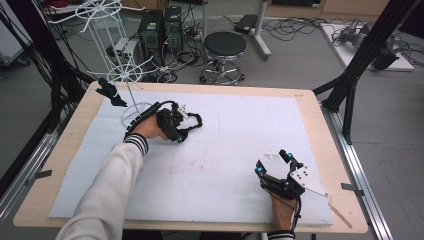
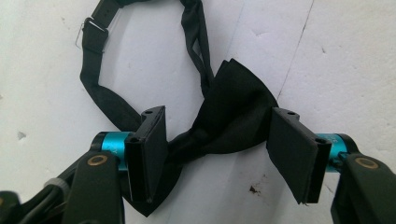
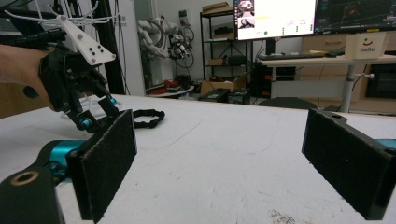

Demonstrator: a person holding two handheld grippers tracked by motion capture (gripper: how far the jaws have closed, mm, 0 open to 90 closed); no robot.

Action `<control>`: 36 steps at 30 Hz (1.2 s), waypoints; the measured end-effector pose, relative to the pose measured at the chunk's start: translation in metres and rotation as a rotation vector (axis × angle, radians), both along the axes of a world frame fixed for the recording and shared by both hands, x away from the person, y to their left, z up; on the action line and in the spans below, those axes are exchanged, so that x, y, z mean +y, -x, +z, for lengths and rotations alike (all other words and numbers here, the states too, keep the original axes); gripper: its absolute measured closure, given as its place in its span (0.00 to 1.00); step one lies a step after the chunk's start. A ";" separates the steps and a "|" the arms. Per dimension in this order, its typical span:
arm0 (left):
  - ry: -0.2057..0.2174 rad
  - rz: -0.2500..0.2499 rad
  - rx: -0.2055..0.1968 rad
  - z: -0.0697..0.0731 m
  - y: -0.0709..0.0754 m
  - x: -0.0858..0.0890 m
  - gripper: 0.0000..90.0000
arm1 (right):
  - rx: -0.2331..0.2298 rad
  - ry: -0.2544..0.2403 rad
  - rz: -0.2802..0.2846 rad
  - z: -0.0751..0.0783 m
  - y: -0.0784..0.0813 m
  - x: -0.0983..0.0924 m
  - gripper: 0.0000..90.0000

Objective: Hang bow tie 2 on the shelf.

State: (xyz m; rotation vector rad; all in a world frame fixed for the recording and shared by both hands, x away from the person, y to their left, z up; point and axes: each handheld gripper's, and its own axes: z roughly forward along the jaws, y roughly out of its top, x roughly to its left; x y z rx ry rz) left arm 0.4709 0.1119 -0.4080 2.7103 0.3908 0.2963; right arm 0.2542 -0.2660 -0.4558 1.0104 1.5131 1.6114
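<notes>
Left gripper (image 2: 217, 154) jaws half-open astride black bow tie (image 2: 233, 112), pads not pressing; strap's top cut off

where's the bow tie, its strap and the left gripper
bow tie (image 2: 236, 112), left gripper view, on the right wing of the bow
strap (image 2: 100, 98), left gripper view, on the band's left curve
left gripper (image 2: 215, 156), left gripper view, midway between its fingertips
</notes>
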 end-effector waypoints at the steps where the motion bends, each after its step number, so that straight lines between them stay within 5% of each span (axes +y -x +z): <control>1: -0.001 0.004 -0.002 0.000 0.000 0.000 0.44 | -0.001 0.000 0.000 0.000 0.000 0.000 0.10; 19: -0.031 -0.001 -0.006 -0.004 0.000 0.000 0.49 | 0.000 0.000 -0.001 0.000 0.000 0.000 0.10; 27: 0.006 0.076 0.042 -0.003 -0.003 0.004 0.62 | 0.004 -0.004 -0.001 0.000 0.001 0.000 0.10; 36: -0.016 0.094 0.014 -0.004 0.001 0.003 0.80 | 0.000 -0.007 0.000 0.000 0.000 0.000 0.10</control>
